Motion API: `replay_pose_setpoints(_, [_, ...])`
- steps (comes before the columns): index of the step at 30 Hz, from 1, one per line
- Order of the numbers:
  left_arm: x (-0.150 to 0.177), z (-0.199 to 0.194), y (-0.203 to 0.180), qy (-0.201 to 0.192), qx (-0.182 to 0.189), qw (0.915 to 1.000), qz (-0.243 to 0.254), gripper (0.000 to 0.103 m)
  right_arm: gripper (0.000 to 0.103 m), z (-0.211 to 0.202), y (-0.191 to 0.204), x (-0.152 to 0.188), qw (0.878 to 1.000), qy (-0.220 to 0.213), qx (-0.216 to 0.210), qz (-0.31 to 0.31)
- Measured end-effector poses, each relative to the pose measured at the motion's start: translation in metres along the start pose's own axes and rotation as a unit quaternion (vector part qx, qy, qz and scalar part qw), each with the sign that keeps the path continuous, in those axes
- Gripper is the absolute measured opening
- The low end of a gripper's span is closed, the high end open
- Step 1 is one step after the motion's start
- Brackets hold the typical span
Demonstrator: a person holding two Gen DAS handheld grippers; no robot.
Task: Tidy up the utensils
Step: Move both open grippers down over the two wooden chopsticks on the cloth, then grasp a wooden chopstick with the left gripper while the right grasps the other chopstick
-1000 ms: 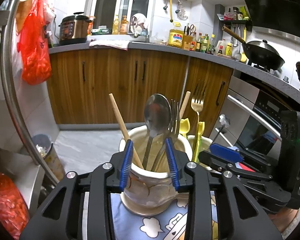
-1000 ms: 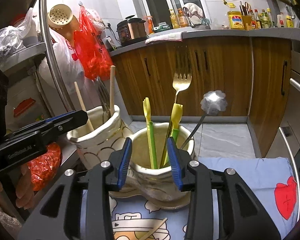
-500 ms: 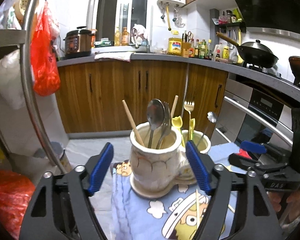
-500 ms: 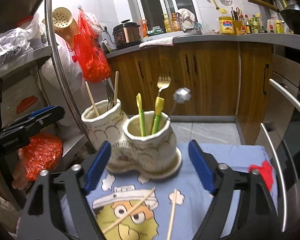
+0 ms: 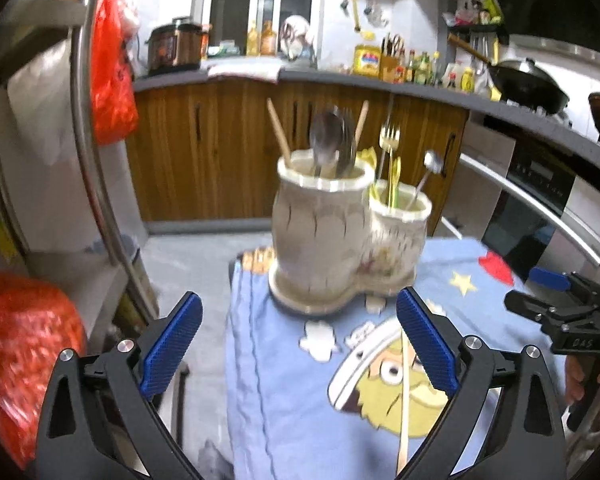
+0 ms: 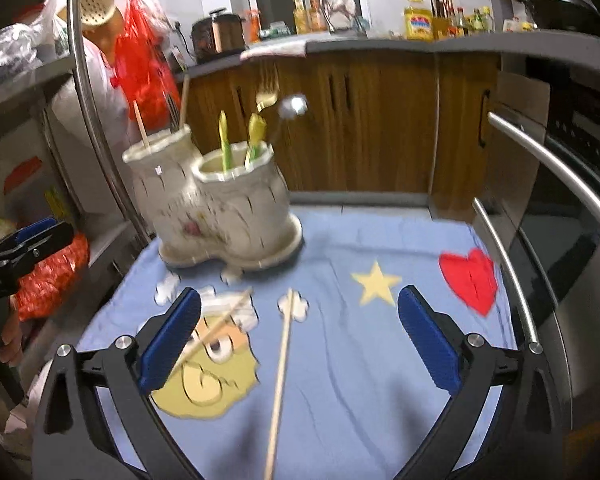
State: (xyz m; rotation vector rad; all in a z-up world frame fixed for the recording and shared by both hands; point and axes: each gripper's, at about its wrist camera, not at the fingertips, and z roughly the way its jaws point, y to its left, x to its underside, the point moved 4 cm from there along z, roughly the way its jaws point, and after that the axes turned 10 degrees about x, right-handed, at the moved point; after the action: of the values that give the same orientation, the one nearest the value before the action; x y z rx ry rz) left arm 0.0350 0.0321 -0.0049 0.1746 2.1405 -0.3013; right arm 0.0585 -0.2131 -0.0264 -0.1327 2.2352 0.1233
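Observation:
A cream double-cup utensil holder stands on a blue cartoon cloth. Its taller cup holds a spoon, a fork and two chopsticks; its shorter cup holds a gold fork and yellow-green utensils. Two loose chopsticks lie on the cloth: one between my right gripper's fingers, one by its left finger. My left gripper is open and empty, a short way back from the holder. My right gripper is open and empty, also held back from it.
A steel rack post and red bags stand at the left. An oven with a bar handle is at the right. Wooden cabinets and a cluttered counter lie behind.
Both grippers opened off the holder's cups and drew back from it. The holder now stands free on the cloth, and the loose chopsticks have come into view.

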Motion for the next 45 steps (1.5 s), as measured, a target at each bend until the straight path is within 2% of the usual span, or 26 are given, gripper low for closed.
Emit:
replay_pose_setpoints(8, [0.038,0.019,-0.016,0.059,0.012,0.9981,-0.010,0.097,0.097,0.015,-0.001,0.035,0.999,0.050,0.018,-0.012])
replay_pose_setpoints(16, [0.068,0.038,-0.049,0.128,0.034,0.9905,0.038,0.097,0.096,0.023,0.008,0.057,0.996,0.079,0.007,-0.034])
replay_pose_setpoints(22, [0.077,0.044,-0.063,0.151,0.059,0.9852,0.058,0.096,0.084,0.024,0.008,0.060,0.996,0.081,0.002,-0.047])
replay_pose_setpoints(26, [0.084,0.050,-0.069,0.170,0.077,0.9810,0.054,0.093,0.070,0.030,0.006,0.062,0.994,0.101,-0.013,-0.035])
replay_pose_setpoints(27, [0.085,0.051,-0.070,0.172,0.080,0.9805,0.053,0.092,0.066,0.032,0.006,0.063,0.994,0.105,-0.018,-0.032])
replay_pose_setpoints(29, [0.087,0.052,-0.073,0.175,0.086,0.9792,0.057,0.079,0.060,0.032,0.008,0.062,0.993,0.107,-0.021,-0.036])
replay_pose_setpoints(33, [0.090,0.057,-0.077,0.184,0.090,0.9769,0.062,0.064,0.044,0.035,0.018,0.061,0.991,0.117,-0.035,-0.057])
replay_pose_setpoints(35, [0.091,0.060,-0.079,0.189,0.091,0.9759,0.061,0.054,0.040,0.038,0.024,0.061,0.989,0.121,-0.036,-0.071])
replay_pose_setpoints(45, [0.090,0.066,-0.082,0.189,0.077,0.9758,0.079,0.032,0.025,0.050,0.033,0.054,0.987,0.135,-0.036,-0.080])
